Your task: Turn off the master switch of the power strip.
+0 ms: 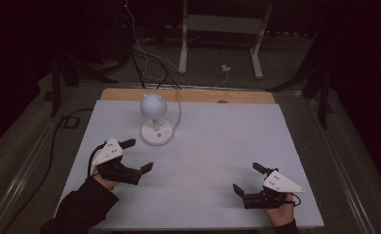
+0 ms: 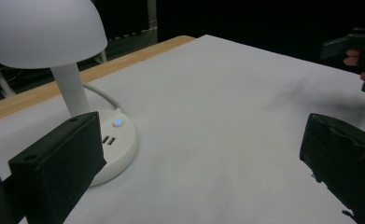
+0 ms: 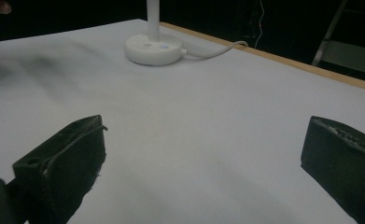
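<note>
A small white desk lamp (image 1: 155, 119) stands on the white table (image 1: 217, 146), round shade over a round base with a blue light and two ports (image 2: 112, 135). In the right gripper view its base (image 3: 153, 48) sits far off at upper left. My left gripper (image 1: 138, 156) is open just in front and left of the lamp base, nothing between its jaws. My right gripper (image 1: 247, 178) is open near the table's front right, resting low with nothing in it.
The lamp's white cable (image 1: 179, 105) runs back over the wooden table edge (image 1: 188, 95). A white desk frame (image 1: 222, 39) and loose cables lie on the floor behind. The room around is dark.
</note>
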Available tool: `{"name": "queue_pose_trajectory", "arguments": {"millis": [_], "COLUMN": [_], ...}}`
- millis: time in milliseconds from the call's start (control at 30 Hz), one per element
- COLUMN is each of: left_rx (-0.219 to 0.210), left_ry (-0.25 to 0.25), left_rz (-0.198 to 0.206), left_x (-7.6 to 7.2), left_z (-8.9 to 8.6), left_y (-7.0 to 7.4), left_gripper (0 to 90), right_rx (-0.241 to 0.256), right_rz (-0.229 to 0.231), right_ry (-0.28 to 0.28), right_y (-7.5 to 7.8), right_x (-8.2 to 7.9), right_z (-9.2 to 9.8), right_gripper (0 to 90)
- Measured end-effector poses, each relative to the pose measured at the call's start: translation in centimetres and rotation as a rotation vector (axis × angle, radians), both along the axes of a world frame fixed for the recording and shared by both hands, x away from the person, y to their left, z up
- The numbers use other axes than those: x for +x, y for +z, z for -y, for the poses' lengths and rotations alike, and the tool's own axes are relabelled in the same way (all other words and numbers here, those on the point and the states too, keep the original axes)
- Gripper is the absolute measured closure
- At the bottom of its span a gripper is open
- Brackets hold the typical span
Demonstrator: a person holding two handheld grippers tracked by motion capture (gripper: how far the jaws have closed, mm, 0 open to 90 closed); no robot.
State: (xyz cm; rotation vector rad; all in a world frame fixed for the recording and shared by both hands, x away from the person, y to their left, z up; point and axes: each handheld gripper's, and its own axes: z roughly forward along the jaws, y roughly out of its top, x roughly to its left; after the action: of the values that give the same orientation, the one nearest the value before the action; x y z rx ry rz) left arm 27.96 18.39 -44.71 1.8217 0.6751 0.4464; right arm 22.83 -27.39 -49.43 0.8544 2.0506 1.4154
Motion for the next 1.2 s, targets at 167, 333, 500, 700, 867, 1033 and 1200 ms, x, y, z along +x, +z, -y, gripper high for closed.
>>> {"name": "queue_pose_trajectory", "arguments": {"millis": [167, 333, 500, 700, 867, 1033, 1200], "left_rx": [-0.004, 0.012, 0.006, 0.001, -0.009, -0.023, -0.012], "left_ry": [-0.002, 0.000, 0.002, 0.019, 0.019, 0.015, 0.026], "left_rz": [-0.008, -0.018, -0.026, -0.014, -0.017, -0.046, -0.049], "left_x": [0.5, 1.2, 1.9, 2.6, 3.1, 3.8, 4.4], "left_z": [0.7, 1.3, 1.6, 2.0, 2.4, 3.0, 3.6], "left_y": [0.1, 0.0, 0.0, 0.1, 0.2, 0.0, 0.0], "left_gripper": [0.3, 0.4, 0.4, 0.4, 0.3, 0.4, 0.3], "right_rx": [0.004, 0.007, 0.008, 0.012, 0.013, 0.014, 0.017], "right_rz": [0.000, -0.002, -0.003, -0.003, -0.004, -0.005, -0.006], "right_ry": [0.000, 0.001, 0.004, 0.003, 0.006, 0.006, 0.007], "right_y": [0.0, 0.0, 0.0, 0.0, 0.0, 0.0, 0.0], "right_x": [0.0, 0.0, 0.0, 0.0, 0.0, 0.0, 0.0], "right_z": [0.0, 0.0, 0.0, 0.1, 0.1, 0.1, 0.1], "right_gripper": [0.2, 0.2, 0.2, 0.2, 0.2, 0.2, 0.2]}}
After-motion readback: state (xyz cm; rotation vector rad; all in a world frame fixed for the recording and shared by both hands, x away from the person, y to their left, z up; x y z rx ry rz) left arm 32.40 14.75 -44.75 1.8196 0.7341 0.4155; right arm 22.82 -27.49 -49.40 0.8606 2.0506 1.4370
